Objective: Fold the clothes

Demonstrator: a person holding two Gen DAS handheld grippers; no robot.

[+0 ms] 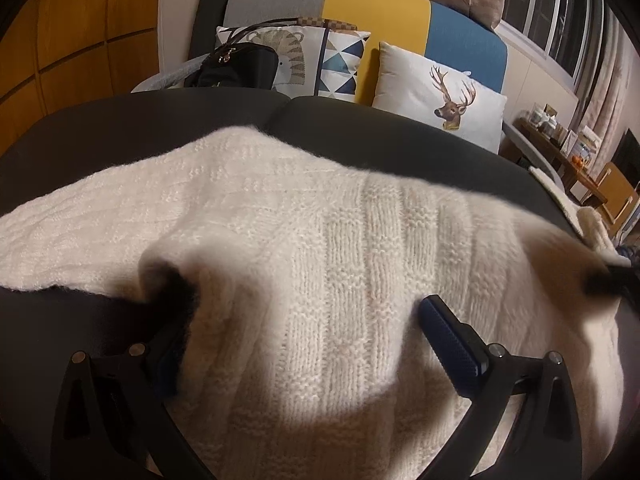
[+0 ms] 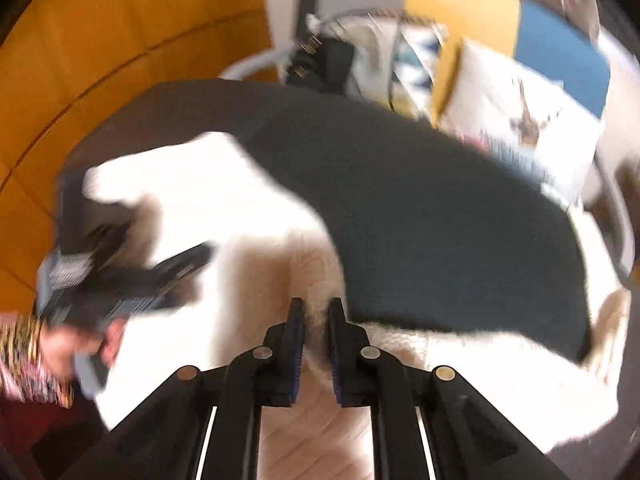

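Our cream knit sweater (image 1: 320,248) sprawls on the dark table (image 1: 120,132): soft, floppy, best pinched at edges. Left gripper (image 1: 308,320) gapes over it; right gripper (image 2: 316,312) clamps a fold.

Bare dark desk (image 1: 120,136) lies open in the upper left and along the far edge of the left wrist view, beyond the sweater (image 1: 320,240). Behind it, a black bag (image 1: 236,66) and cushions (image 1: 436,96) crowd the sofa (image 1: 376,12), closing the upper frame.
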